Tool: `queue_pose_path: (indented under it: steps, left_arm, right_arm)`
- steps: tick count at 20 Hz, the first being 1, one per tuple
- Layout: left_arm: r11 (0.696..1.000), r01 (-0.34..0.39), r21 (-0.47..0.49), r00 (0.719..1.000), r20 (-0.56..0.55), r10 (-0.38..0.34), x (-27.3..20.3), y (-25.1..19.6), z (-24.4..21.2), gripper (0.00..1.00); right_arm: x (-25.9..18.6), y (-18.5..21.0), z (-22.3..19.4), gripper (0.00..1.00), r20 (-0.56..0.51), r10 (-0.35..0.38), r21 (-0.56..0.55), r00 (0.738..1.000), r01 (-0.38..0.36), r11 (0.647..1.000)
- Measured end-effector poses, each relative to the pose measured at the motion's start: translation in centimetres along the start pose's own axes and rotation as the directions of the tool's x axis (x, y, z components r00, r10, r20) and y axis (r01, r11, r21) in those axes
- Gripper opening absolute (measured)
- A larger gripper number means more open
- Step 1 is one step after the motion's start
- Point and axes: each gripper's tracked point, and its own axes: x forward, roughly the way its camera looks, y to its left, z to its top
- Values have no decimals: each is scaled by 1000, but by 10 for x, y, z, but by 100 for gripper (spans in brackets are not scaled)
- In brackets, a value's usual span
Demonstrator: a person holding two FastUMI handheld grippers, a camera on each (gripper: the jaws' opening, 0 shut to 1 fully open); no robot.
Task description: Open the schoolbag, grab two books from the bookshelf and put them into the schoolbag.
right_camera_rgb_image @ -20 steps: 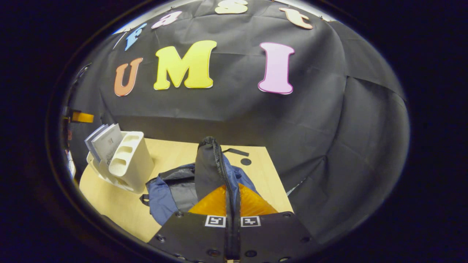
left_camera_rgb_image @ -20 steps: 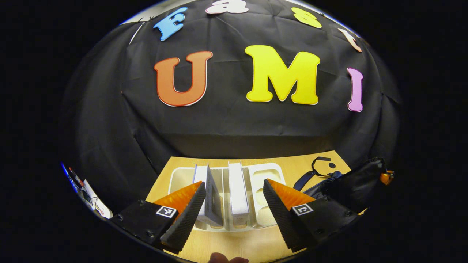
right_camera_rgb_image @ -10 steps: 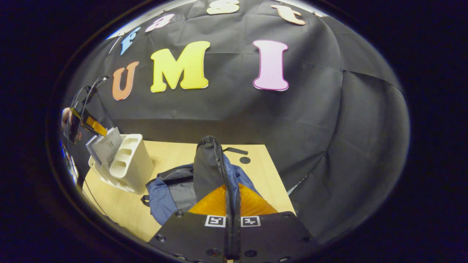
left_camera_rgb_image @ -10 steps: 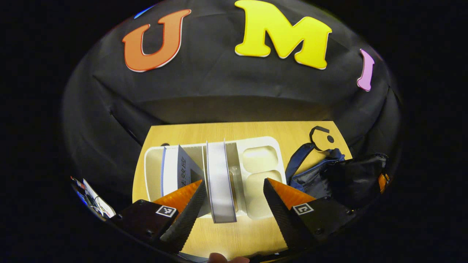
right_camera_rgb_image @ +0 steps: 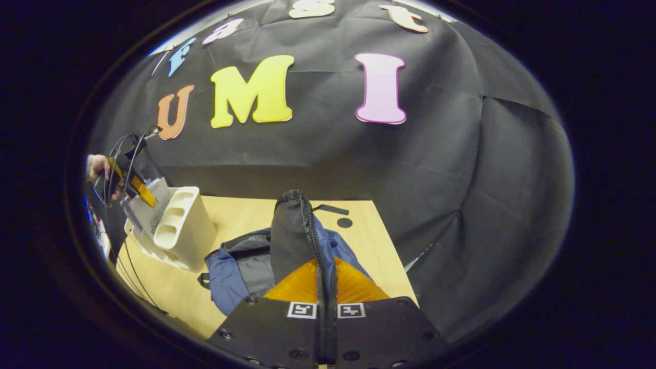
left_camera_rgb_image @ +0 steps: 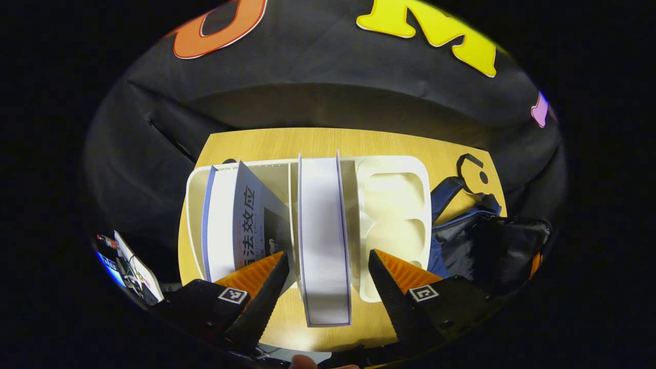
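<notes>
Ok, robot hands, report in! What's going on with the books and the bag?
Left gripper open, straddling the white book in the bookshelf. Right gripper shut on the schoolbag flap, holding it up. Second book leans close beside.

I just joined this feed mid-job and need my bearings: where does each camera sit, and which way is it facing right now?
Left gripper view: rides the left gripper, above the bookshelf, looking down; its open fingers straddle the white book.
Right gripper view: rides the right gripper, facing the booth wall across the table; its fingers pinch the schoolbag flap upright.
Shared: bookshelf, schoolbag, table; the right gripper view also catches the left gripper and a hand holding it.
</notes>
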Motion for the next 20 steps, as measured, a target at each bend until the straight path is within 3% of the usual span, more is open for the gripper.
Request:
queue_pose_path:
  steps: [3,9,12,14,20]
  left_arm:
    - [1000,-14,7,999,-44,14,11,2,-2,88]
    - [999,-41,5,992,-121,41,20,5,-12,77]
    - [998,-42,-36,983,-179,35,21,4,-23,56]
    - [998,-45,-32,977,-210,37,17,3,-27,48]
    - [998,-8,-68,979,-204,-6,-28,-1,-47,46]
  right_arm:
    - [1,-1,-1,0,-4,-2,8,1000,2,1000]
    - [-1,-2,-4,0,1,-9,12,1000,9,1000]
    - [-1,0,-4,0,7,-4,10,1000,4,1000]
    - [-3,1,-3,0,11,-1,6,1000,1,1000]
    - [-5,5,-5,0,25,12,5,1000,-12,1000]
